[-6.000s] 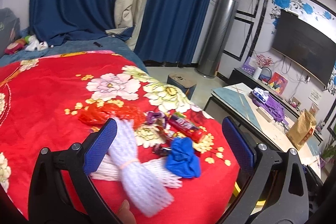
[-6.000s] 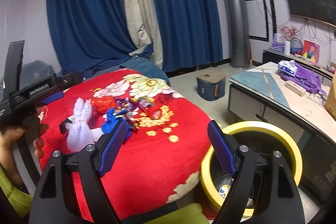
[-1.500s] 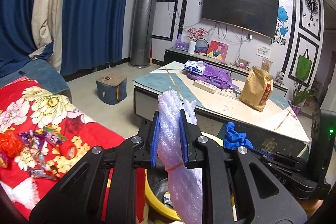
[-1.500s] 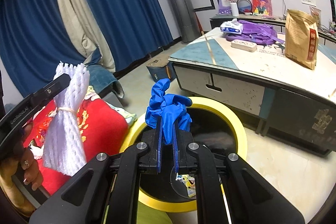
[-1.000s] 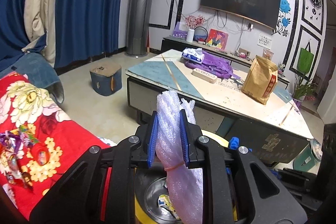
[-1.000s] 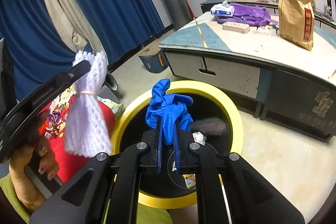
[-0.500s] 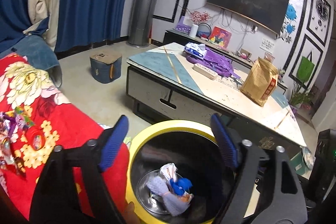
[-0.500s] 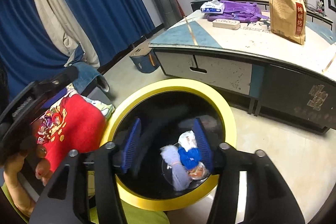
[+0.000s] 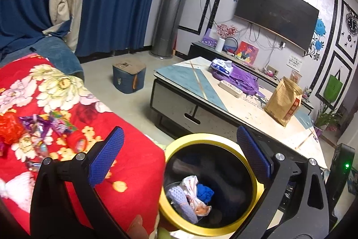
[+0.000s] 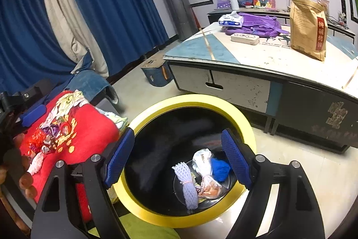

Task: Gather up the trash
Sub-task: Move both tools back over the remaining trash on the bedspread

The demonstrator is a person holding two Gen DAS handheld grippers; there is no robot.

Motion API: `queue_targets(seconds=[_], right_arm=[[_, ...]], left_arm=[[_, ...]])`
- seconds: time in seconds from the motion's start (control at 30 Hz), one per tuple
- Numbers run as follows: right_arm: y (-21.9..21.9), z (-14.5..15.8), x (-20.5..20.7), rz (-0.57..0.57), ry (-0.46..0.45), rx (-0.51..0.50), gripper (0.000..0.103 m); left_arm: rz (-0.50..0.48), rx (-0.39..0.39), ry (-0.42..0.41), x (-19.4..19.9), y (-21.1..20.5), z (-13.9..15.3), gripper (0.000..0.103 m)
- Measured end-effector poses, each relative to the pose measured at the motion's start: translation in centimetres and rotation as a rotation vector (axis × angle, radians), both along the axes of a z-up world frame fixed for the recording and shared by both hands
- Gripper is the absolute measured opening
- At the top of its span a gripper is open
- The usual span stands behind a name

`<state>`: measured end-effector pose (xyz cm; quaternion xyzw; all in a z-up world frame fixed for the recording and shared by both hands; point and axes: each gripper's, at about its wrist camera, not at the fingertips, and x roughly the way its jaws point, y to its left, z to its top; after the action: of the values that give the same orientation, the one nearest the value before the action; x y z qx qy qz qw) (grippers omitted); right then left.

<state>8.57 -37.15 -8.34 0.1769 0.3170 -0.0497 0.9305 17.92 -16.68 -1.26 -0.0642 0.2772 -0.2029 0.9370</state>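
A yellow-rimmed black trash bin (image 9: 259, 194) (image 10: 192, 100) stands on the floor beside the red floral blanket (image 9: 138, 162) (image 10: 89, 129). Inside it lie a white foam net (image 9: 182, 201) (image 10: 186, 183), a blue crumpled piece (image 9: 204, 192) (image 10: 220, 168) and a white wrapper (image 10: 202, 159). My left gripper (image 9: 180, 155) is open and empty over the bin's near edge. My right gripper (image 10: 179, 157) is open and empty above the bin mouth. Candy wrappers (image 9: 42, 124) (image 10: 52, 131), red plastic (image 9: 9, 129) and another white foam net (image 9: 16, 188) (image 10: 35, 164) lie on the blanket.
A low coffee table (image 9: 223, 104) (image 10: 257, 59) behind the bin carries a brown paper bag (image 10: 307, 28), a purple bag (image 10: 257, 25) and a tissue pack. A small blue stool (image 9: 128, 76) stands on the floor. Blue curtains (image 10: 100, 15) and a TV wall lie behind.
Both grippers opened over the bin, dropping the white foam net and the blue piece inside. The left gripper has since swung a little back toward the blanket.
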Motion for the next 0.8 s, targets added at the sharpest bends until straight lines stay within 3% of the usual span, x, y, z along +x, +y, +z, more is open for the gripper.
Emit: queue_targets(seconds=[0.8], right_arm=[[6.9,3.7,-1.3,0.188,-0.132,-0.049,0.078]], left_arm=[[0.160,0.001,-0.080,-3.5,7.6,2.3,0.092]])
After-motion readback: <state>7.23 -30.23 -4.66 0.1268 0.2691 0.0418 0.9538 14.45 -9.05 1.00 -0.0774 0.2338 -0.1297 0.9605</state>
